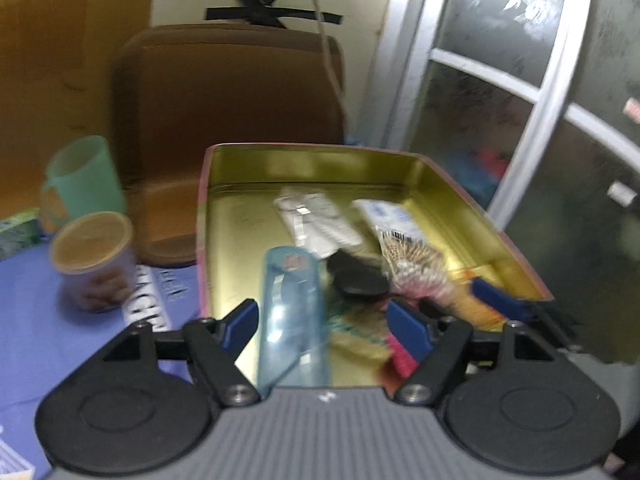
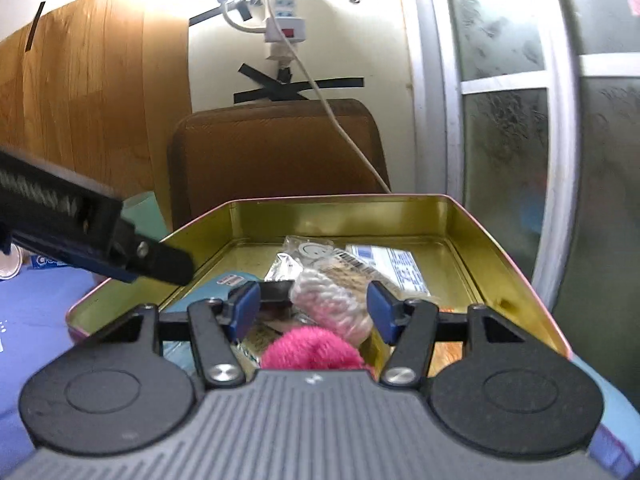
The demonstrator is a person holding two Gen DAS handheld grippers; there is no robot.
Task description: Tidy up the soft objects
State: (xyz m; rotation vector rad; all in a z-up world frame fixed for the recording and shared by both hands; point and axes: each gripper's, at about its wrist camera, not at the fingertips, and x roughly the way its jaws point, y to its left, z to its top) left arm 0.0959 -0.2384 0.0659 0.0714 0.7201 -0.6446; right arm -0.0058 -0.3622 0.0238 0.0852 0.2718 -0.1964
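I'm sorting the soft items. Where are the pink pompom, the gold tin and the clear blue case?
pink pompom (image 2: 314, 346), right wrist view, on its fuzzy top.
gold tin (image 2: 340, 216), right wrist view, on its far inner wall.
clear blue case (image 1: 292, 308), left wrist view, on its transparent body.

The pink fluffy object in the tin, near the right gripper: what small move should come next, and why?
Probably ease the right gripper down and close on the pink fluffy object. Its jaws stand open with nothing pressed between them, and that soft object lies just below them inside the gold tin, beside a pale knitted piece. The left gripper is also open.
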